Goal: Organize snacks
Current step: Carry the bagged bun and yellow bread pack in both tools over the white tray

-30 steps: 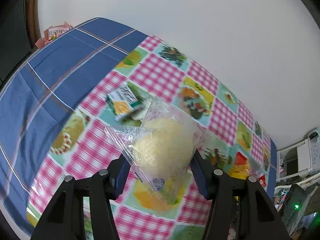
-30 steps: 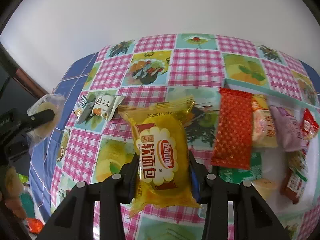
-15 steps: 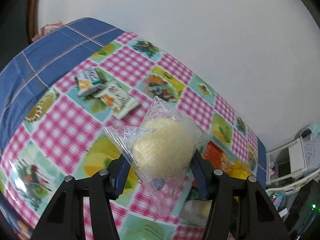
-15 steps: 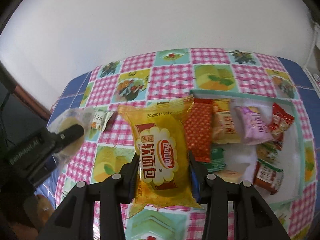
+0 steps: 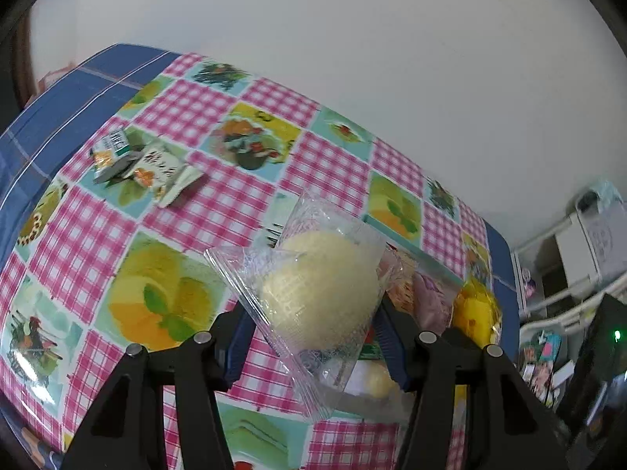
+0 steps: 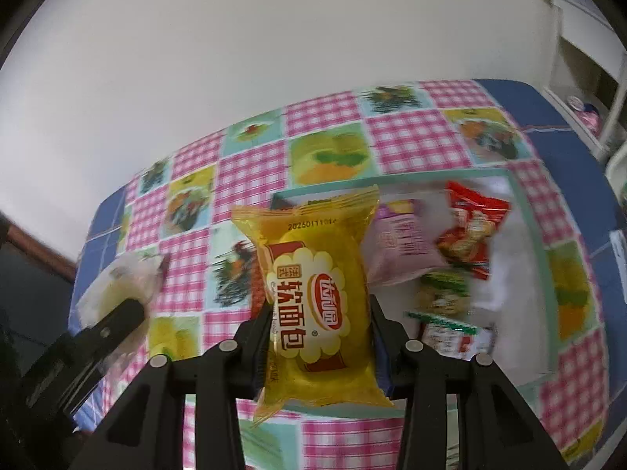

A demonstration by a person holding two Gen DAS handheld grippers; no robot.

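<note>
My left gripper (image 5: pixel 313 331) is shut on a pale round bun in a clear wrapper (image 5: pixel 319 293), held above the checked tablecloth. In the right wrist view my right gripper (image 6: pixel 319 325) is shut on a yellow soft-bread packet (image 6: pixel 317 297) with red and white print. Behind that packet lies a white tray with a teal rim (image 6: pixel 525 211) that holds several snacks: a red packet (image 6: pixel 474 227), a pale purple packet (image 6: pixel 403 243), a green-and-white one (image 6: pixel 443 293). The left gripper with its bun (image 6: pixel 117 286) shows at the left of the right wrist view.
Two small green-and-white packets (image 5: pixel 145 160) lie on the pink checked tablecloth (image 5: pixel 215 215) at the far left. A blue plaid cloth (image 5: pixel 74 94) covers the table's left end. A white wall runs behind the table. White shelving (image 5: pixel 588 243) stands to the right.
Both grippers have carried their snacks to the right across the table. The tray has come nearer the middle of the right wrist view, and the two small packets have slid left in the left wrist view.
</note>
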